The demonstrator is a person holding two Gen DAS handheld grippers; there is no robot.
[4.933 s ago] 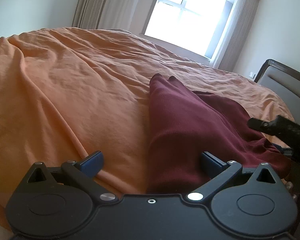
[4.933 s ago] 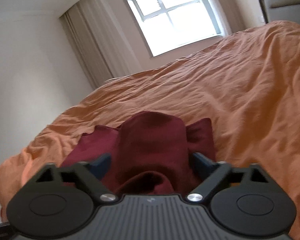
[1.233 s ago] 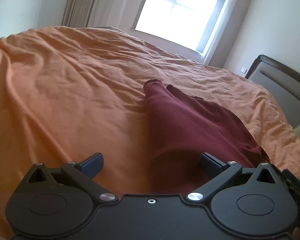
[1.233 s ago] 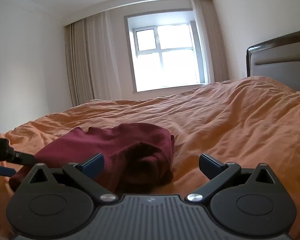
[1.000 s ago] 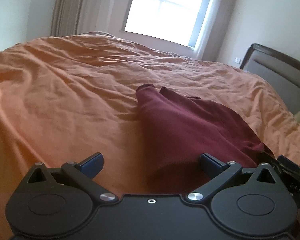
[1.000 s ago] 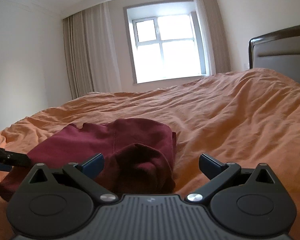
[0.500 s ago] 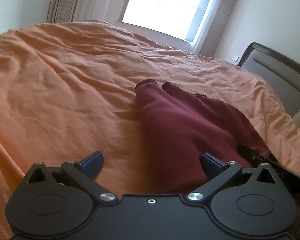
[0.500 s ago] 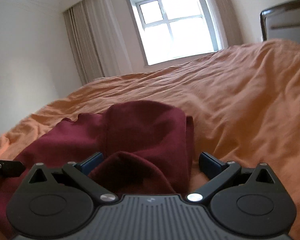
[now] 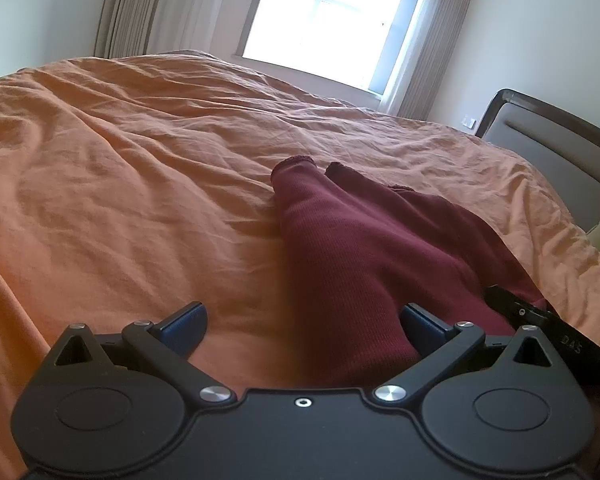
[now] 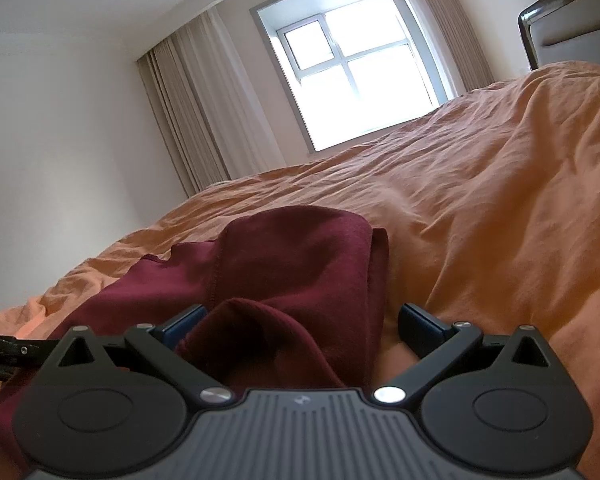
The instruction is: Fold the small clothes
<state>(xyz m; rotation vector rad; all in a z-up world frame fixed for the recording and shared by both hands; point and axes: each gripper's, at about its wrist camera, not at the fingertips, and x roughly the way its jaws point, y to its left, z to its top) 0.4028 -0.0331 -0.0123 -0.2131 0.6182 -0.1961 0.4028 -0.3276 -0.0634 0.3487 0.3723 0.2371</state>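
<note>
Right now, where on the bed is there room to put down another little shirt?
Lots of bare orange bedcover lies left of the dark red garment, reaching the far edge by the window. More lies right of it, toward the headboard. It is crowded near both hand-held grippers, which straddle the garment's near edge.

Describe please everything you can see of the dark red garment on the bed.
The dark red garment is a soft, finely ribbed knit, lying partly folded on the orange bedcover. A stitched seam and a rolled-over layer show in the right wrist view. Both the left gripper and right gripper sit open around its near edge.
</note>
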